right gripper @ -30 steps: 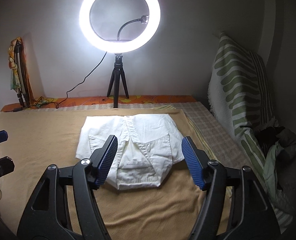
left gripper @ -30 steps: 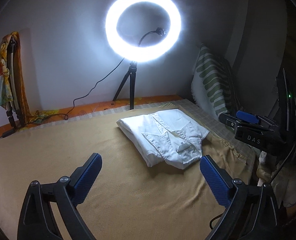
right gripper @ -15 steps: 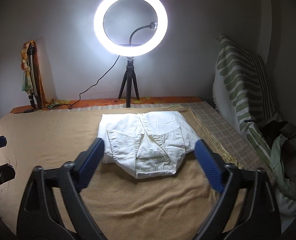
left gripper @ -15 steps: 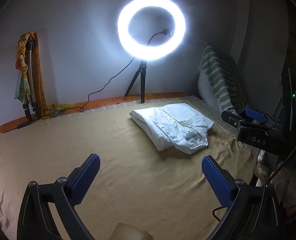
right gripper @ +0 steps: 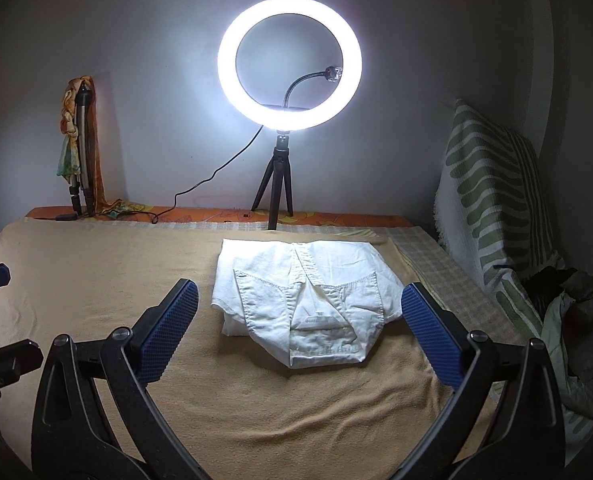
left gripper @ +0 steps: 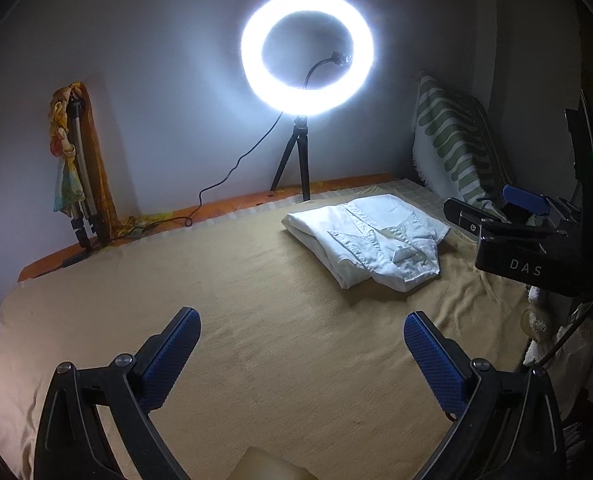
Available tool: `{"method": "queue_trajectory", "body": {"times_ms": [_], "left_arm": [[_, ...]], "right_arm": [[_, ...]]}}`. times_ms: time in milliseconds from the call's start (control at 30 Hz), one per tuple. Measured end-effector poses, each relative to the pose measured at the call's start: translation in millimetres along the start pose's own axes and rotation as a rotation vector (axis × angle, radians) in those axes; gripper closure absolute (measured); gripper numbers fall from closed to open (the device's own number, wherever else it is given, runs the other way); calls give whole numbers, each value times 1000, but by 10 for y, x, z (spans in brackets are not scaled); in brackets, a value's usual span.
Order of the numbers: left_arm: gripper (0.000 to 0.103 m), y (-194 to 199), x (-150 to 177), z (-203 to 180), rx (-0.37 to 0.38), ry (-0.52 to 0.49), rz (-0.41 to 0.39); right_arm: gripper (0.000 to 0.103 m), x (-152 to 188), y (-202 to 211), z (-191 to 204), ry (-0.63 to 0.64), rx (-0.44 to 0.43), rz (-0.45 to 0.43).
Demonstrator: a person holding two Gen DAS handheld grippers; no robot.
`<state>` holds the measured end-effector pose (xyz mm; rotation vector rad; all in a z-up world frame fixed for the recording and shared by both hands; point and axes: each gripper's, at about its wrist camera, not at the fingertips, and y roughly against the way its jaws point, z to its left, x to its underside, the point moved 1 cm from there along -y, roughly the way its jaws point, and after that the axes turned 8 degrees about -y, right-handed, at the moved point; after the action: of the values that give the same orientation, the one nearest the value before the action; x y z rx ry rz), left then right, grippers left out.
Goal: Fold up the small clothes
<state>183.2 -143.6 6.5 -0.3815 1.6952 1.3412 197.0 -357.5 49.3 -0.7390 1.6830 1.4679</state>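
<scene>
A small white shirt (right gripper: 304, 300) lies folded into a compact bundle on the tan blanket (right gripper: 96, 280), collar towards the ring light. It also shows in the left wrist view (left gripper: 372, 240), at the right. My right gripper (right gripper: 300, 320) is open and empty, held above the blanket just short of the shirt, its blue pads to either side. My left gripper (left gripper: 300, 344) is open and empty, well back and left of the shirt. The right gripper shows in the left wrist view (left gripper: 528, 236), beside the shirt.
A lit ring light on a tripod (right gripper: 280, 184) stands at the bed's far edge, its cable trailing left. A green-striped pillow (right gripper: 492, 200) leans at the right with dark clothes (right gripper: 564, 292) below. A folded tripod with cloth (right gripper: 80, 152) leans at the far left.
Both grippers have drawn back from the folded shirt. The right gripper's jaws have opened wider. The shirt has not moved.
</scene>
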Motion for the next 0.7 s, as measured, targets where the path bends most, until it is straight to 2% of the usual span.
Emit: {"method": "queue_trajectory", "body": {"times_ms": [700], "left_arm": [[0,46,12,19,-23,-29,-5]], "right_arm": [[0,-6,-65,35,-1,-13,10]]}}
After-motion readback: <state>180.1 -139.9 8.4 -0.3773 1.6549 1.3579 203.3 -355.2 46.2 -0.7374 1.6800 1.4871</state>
